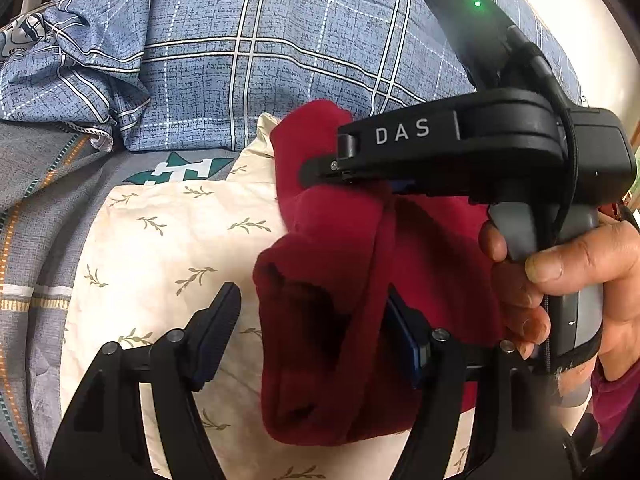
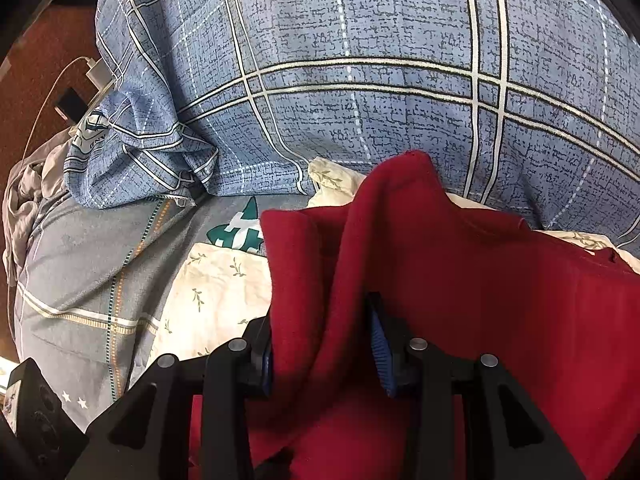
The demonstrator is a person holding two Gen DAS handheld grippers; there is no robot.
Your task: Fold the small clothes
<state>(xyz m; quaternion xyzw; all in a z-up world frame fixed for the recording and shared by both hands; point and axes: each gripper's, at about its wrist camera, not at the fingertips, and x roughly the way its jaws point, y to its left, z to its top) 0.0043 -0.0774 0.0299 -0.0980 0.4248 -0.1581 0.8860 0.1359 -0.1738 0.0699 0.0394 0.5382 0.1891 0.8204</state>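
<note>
A dark red garment (image 1: 340, 320) hangs bunched above a cream leaf-print cloth (image 1: 160, 264) on the bed. My left gripper (image 1: 312, 336) is open; its left finger (image 1: 216, 328) is bare and the red cloth drapes over the right finger. My right gripper (image 1: 320, 168) comes in from the right, held by a hand (image 1: 580, 276), with its tips in the upper fold of the garment. In the right wrist view the red garment (image 2: 460, 280) fills the gap of the right gripper (image 2: 324, 344), whose fingers stand apart with a thick fold between them.
A blue plaid duvet (image 1: 260, 48) lies bunched behind, on a grey striped sheet (image 1: 36, 208). A white charger and cable (image 2: 96, 74) lie on a dark red floor at far left, beside crumpled grey cloth (image 2: 28, 184).
</note>
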